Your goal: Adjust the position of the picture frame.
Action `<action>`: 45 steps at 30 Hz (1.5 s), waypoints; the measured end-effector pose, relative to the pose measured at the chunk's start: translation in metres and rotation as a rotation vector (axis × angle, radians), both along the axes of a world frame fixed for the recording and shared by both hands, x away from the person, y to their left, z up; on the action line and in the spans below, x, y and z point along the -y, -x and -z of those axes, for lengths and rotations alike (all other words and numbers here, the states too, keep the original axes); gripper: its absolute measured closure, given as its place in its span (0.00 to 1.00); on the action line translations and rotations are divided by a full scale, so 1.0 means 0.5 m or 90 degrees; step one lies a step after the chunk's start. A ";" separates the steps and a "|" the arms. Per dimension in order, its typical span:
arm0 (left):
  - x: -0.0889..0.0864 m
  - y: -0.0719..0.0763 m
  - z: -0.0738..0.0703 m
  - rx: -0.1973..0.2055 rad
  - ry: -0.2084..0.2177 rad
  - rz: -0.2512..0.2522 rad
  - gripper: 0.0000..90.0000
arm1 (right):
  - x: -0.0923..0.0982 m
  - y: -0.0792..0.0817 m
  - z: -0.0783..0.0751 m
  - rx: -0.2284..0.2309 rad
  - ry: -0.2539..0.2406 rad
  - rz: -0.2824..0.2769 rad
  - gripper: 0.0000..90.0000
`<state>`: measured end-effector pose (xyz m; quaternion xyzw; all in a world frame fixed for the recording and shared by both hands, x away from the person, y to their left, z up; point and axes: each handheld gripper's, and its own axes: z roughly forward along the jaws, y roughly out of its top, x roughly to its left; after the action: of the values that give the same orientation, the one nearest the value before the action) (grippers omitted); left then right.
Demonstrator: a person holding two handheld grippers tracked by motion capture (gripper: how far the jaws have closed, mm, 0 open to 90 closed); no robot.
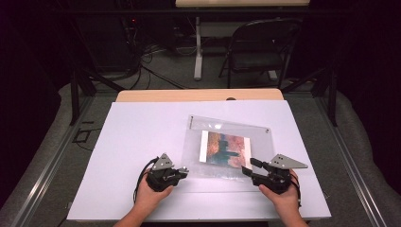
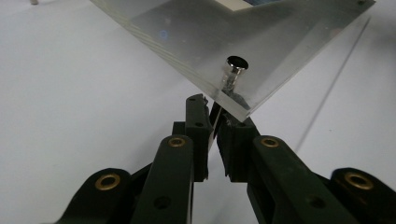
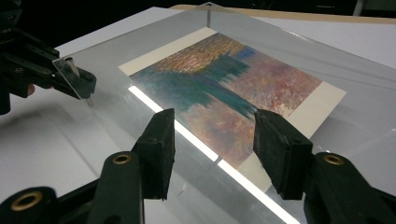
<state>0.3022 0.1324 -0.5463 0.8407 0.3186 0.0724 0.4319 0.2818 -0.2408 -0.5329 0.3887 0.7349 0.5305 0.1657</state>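
A clear acrylic frame [image 1: 227,126] lies on the white board with a painted landscape print [image 1: 224,148] inside it. My left gripper [image 1: 182,171] is at the frame's near left corner. In the left gripper view its jaws are shut on that corner [image 2: 233,105], just below a small metal stud [image 2: 236,67]. The right gripper view shows the left gripper [image 3: 81,81] holding this corner slightly raised. My right gripper [image 1: 248,169] is at the near right edge. Its jaws [image 3: 212,126] stand open over the frame's bright near edge and the print [image 3: 229,79], pressing on nothing.
The white board [image 1: 142,142] covers a wooden table [image 1: 198,95], with bare board left of the frame. Beyond the table stand a dark folding chair [image 1: 265,42] and a table leg [image 1: 197,52], with cables on the floor. Another stud [image 3: 208,7] marks the frame's far corner.
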 end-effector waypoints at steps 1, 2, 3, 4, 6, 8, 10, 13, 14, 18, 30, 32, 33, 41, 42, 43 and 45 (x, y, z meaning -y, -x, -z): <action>0.000 0.000 0.000 0.000 0.000 0.000 0.92 | 0.000 0.000 0.000 0.000 0.000 0.000 0.53; 0.008 0.007 0.001 -0.002 0.002 0.011 0.92 | 0.000 0.000 0.000 0.002 -0.001 0.001 0.54; 0.008 0.007 0.001 -0.002 0.002 0.011 0.92 | 0.000 0.000 0.000 0.002 -0.001 0.001 0.54; 0.016 0.016 0.002 -0.003 0.001 0.022 0.92 | -0.001 0.000 0.000 0.002 -0.001 0.001 0.54; 0.025 0.024 0.002 -0.006 -0.002 0.033 0.92 | 0.000 0.000 0.000 0.002 -0.001 0.000 0.54; 0.033 0.030 0.003 -0.006 -0.003 0.039 0.92 | 0.000 0.001 0.000 0.002 -0.002 0.001 0.54; 0.041 0.032 0.004 -0.009 -0.004 0.041 0.92 | 0.001 0.000 0.000 0.003 -0.001 0.001 0.54; 0.049 0.030 0.006 -0.010 -0.003 0.045 0.92 | 0.000 0.001 0.000 -0.002 0.001 -0.001 0.54; 0.060 0.029 0.007 -0.011 -0.003 0.051 0.91 | -0.001 0.002 0.000 0.002 0.001 -0.001 0.54; 0.082 0.024 0.007 -0.016 0.005 0.061 0.91 | 0.001 0.002 -0.003 0.006 0.001 0.003 0.55; 0.115 0.032 0.016 -0.015 0.009 0.083 0.91 | 0.008 0.003 -0.003 0.007 -0.003 0.007 0.55; 0.113 0.031 0.016 -0.017 0.011 0.089 0.91 | 0.008 0.002 -0.003 0.006 -0.004 0.009 0.55; 0.113 0.032 0.016 -0.017 0.011 0.089 0.91 | 0.008 0.002 -0.003 0.006 -0.004 0.009 0.55; 0.070 0.034 0.000 -0.028 0.022 0.079 0.75 | 0.010 0.003 -0.003 0.005 -0.009 0.009 0.54; 0.070 0.034 0.000 -0.028 0.022 0.079 0.74 | 0.010 0.003 -0.003 0.005 -0.009 0.009 0.54; 0.063 0.034 -0.004 -0.022 0.024 0.074 0.74 | 0.009 0.003 -0.004 0.005 -0.009 0.010 0.54; 0.045 0.032 -0.011 -0.017 0.027 0.065 0.70 | 0.009 0.005 -0.004 0.005 -0.008 0.009 0.54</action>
<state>0.2860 0.1097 -0.5407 0.8473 0.2822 0.0323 0.4488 0.2794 -0.2451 -0.5308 0.3930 0.7278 0.5357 0.1700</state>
